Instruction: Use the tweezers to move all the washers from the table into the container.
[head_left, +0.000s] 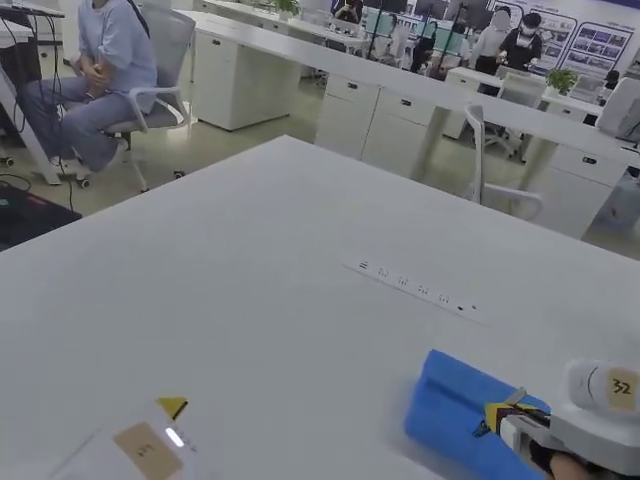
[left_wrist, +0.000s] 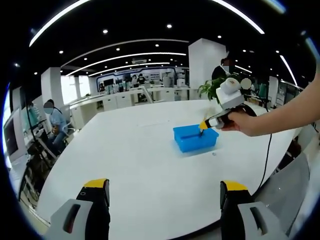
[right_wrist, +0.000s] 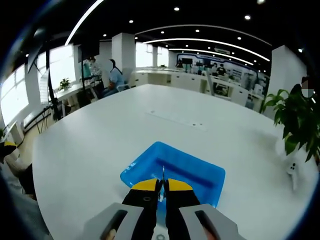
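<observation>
A blue rectangular container (head_left: 450, 405) sits on the white table (head_left: 260, 300) at the near right. My right gripper (head_left: 505, 418) hovers at its near edge. In the right gripper view the gripper (right_wrist: 162, 186) is shut on thin metal tweezers (right_wrist: 163, 174), whose tips point down into the container (right_wrist: 192, 170). The left gripper view shows the container (left_wrist: 196, 138) mid-table, with a hand holding the right gripper (left_wrist: 206, 125) over its right end. My left gripper (left_wrist: 165, 190) is open with nothing between its jaws, well back from the container. A tiny speck (left_wrist: 214, 154) lies beside the container, too small to identify.
A row of power sockets (head_left: 415, 287) is set into the table beyond the container. A person sits on a chair (head_left: 110, 60) at the far left, past the table's edge. White desks and chairs stand behind. A potted plant (right_wrist: 295, 120) is at the right.
</observation>
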